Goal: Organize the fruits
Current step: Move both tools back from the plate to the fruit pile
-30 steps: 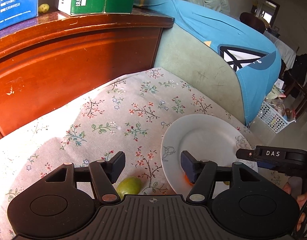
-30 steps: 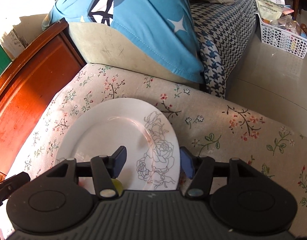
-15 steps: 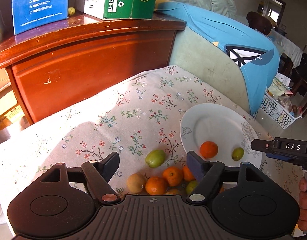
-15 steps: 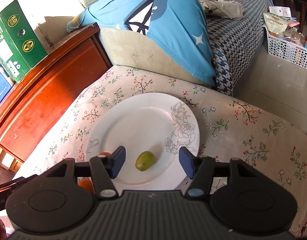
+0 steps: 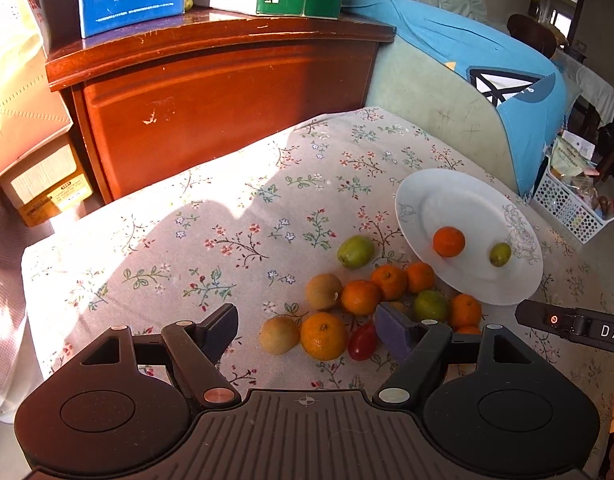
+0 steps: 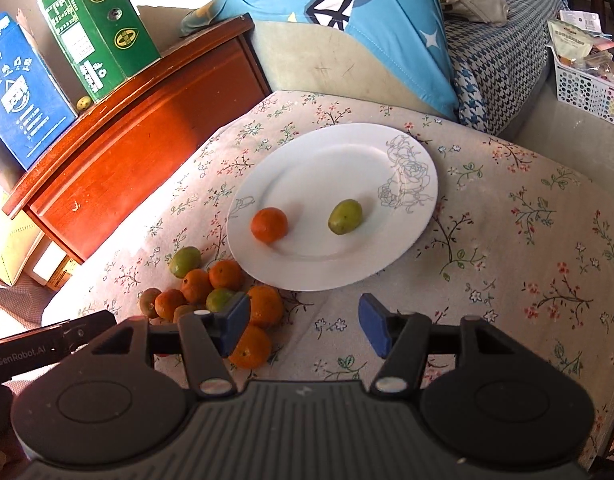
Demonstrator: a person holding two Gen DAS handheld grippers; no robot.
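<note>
Fruits sit in two groups on the flowered tablecloth (image 6: 527, 240): one tangerine (image 6: 269, 225) and one small green fruit (image 6: 345, 217) on the white plate (image 6: 307, 268) near the cloth's far edge, apart from each other, and a loose pile of tangerines (image 5: 361, 297), green and brownish fruits just beside the plate's near rim. Left gripper (image 5: 307, 334) hangs above the pile, jaws spread after just opening wider, nothing between them. Right gripper (image 6: 305, 326) is spread too, empty, over bare cloth.
</note>
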